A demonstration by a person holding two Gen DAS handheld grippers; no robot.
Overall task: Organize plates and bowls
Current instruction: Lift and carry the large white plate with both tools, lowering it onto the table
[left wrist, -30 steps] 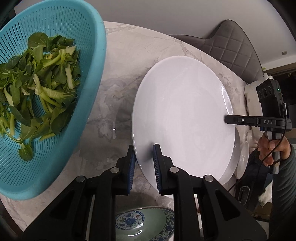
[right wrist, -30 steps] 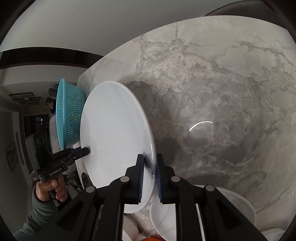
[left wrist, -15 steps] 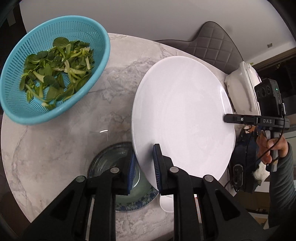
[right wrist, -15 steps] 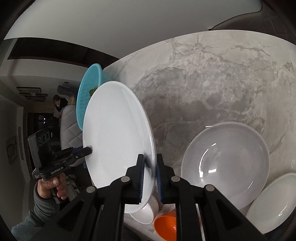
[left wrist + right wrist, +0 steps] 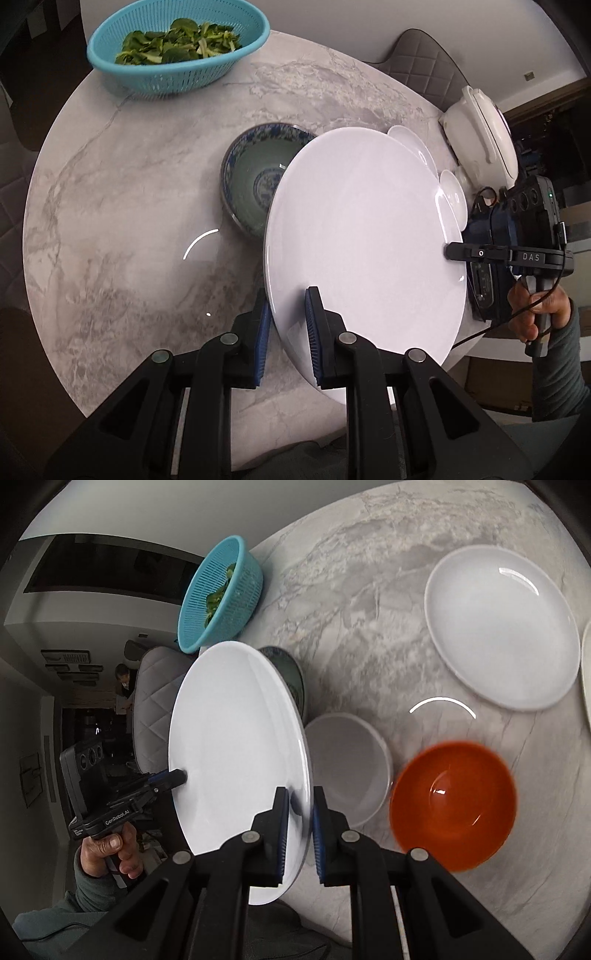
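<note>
Left wrist view: your left gripper [image 5: 286, 306] is clamped on the near rim of the large white plate [image 5: 365, 236], held tilted above the marble table [image 5: 129, 206], while your right gripper [image 5: 452, 253] pinches the opposite rim at the frame's right. Right wrist view: right gripper [image 5: 298, 805] grips the plate's [image 5: 236, 746] edge at centre-bottom. Blue-patterned bowl [image 5: 258, 177] sits just behind the plate; orange bowl [image 5: 452, 805], white bowl [image 5: 351, 771], white dish [image 5: 502, 627] lie right.
</note>
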